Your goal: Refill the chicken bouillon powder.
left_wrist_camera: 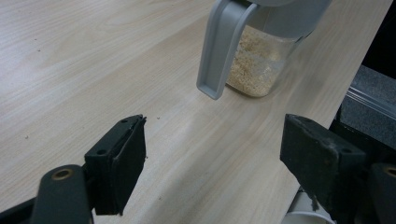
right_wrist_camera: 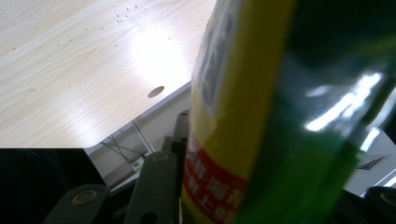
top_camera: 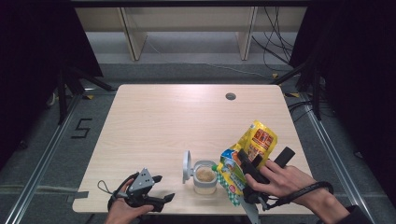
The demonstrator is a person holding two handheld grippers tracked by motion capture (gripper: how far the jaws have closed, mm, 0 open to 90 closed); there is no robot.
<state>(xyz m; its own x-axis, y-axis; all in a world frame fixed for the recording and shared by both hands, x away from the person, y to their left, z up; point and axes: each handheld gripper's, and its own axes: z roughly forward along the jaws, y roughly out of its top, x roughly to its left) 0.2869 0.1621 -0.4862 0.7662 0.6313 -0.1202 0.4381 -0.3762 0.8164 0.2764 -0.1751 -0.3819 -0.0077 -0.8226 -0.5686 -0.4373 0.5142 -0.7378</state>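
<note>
Resting low at the bench (top_camera: 154,116) edge, the left gripper (top_camera: 164,188) gapes empty; the raised right gripper (top_camera: 244,161) clamps the tilted yellow snack bag (top_camera: 254,142) beside the open jar (top_camera: 205,176).

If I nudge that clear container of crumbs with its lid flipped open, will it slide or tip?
The container is probably more apt to slide: it looks squat and only part filled, so its weight sits low on the smooth table. The open lid stands off to one side, so a push there may turn it. Spilling seems possible.
</note>
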